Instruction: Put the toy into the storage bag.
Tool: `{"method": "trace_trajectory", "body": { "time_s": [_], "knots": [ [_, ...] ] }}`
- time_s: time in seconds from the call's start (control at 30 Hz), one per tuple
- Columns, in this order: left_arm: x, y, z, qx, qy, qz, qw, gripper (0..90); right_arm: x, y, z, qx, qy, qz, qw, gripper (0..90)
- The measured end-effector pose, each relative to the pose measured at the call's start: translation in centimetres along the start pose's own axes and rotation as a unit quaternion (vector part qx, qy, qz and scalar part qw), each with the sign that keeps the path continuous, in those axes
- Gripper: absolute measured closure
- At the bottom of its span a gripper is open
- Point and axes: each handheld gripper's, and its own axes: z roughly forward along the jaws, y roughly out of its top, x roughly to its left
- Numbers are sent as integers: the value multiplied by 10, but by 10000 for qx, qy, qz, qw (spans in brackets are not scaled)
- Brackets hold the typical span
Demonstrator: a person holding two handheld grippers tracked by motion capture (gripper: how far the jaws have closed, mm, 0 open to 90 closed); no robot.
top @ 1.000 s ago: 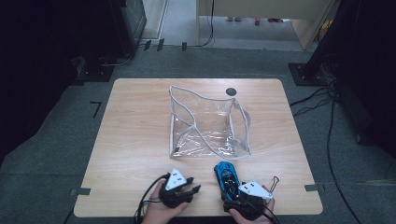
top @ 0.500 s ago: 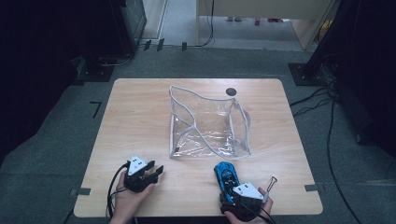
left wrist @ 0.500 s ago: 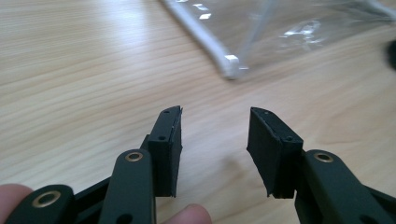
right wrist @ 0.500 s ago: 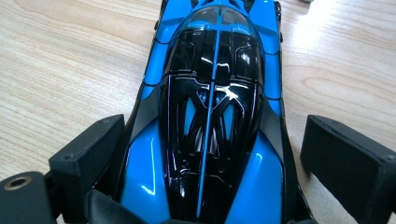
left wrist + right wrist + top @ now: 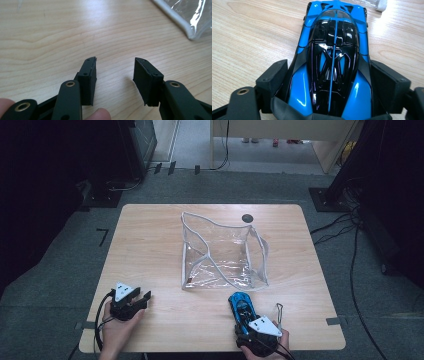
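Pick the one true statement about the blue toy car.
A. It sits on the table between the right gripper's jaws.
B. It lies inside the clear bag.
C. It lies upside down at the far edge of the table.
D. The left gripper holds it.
A: the blue toy car sits upright on the table between the jaws of the right gripper, just outside the clear bag.

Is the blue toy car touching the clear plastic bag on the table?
Apart. In the high view, a strip of bare wood shows between the blue toy car and the front edge of the clear plastic bag.
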Motion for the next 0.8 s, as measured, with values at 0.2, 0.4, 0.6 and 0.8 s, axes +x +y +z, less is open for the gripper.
{"method": "trace_trajectory", "body": {
  "time_s": [0.2,0.4,0.6,0.8],
  "knots": [
    [-4,0,1,35,60,184,9998,496,-5,2,-2,89,94,-100,9999,242],
    [-2,0,1,22,-30,105,9999,484,-13,8,-7,94,271,-109,9995,244],
    [1,0,0,2,-117,-23,9999,495,-19,12,-15,-56,416,-219,9989,245],
    [1,0,0,-10,-113,-51,9999,504,-26,21,-34,-324,567,-285,9975,245]
  ]
}}
